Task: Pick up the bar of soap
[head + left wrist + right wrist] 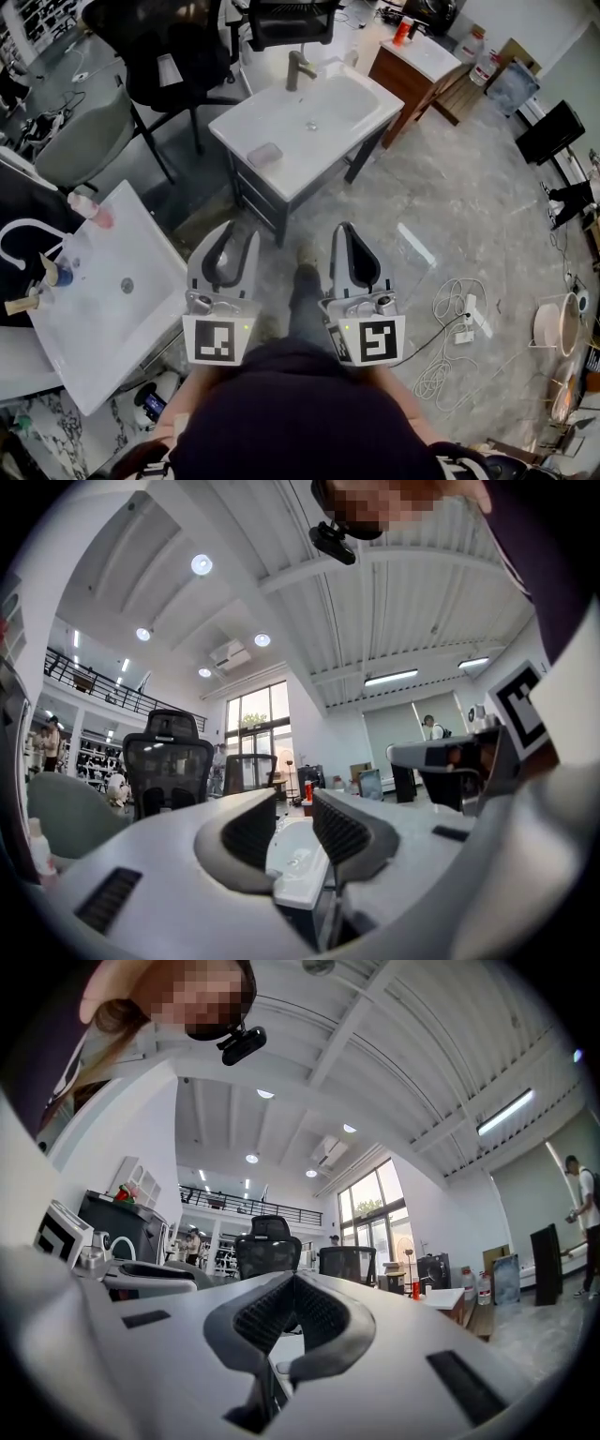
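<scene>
The bar of soap is a small pinkish block. It lies on the front left of the white sink counter, ahead of me, with a bronze faucet behind the basin. Both grippers are held close to my body, well short of that sink and pointing toward it. My left gripper stands open with nothing between its fingers; in the left gripper view the white sink shows through the gap. My right gripper is shut, its tips touching on nothing.
A second white sink stands at my left with bottles at its edge. A black office chair and a grey chair sit behind. A wooden vanity is at the back right. Cables and a power strip lie on the floor.
</scene>
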A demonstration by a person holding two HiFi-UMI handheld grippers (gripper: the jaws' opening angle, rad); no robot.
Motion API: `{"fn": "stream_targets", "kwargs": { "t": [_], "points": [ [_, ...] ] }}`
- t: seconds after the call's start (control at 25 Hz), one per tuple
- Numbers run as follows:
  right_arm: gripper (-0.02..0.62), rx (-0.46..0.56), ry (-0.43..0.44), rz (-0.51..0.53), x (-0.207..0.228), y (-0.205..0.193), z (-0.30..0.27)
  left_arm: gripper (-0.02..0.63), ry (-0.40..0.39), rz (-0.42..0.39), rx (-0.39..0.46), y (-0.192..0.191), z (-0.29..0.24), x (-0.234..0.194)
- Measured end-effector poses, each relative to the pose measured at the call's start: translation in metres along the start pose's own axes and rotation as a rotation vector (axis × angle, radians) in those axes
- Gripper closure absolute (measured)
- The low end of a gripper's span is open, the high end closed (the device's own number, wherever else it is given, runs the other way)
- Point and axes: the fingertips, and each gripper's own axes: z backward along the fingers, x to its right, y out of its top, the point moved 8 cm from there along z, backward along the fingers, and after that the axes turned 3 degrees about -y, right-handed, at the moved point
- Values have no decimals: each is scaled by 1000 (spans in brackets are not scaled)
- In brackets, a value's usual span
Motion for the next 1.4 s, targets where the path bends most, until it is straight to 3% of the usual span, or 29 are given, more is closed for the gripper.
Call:
{"fn": "stream_targets", "kwargs": {
  "t": [0.32,1.0,1.4],
  "points": [
    [578,32,112,-19,28,-16,-95,506,77,-30,6,-3,-76,-29],
    [578,-24,380,-70,123,-59,-305,506,208,-13,-52,-16,-265,-76],
    [578,-65,474,-119,138,-95,-360,506,283,-20,-110,-35,-304,-90]
  ]
}}
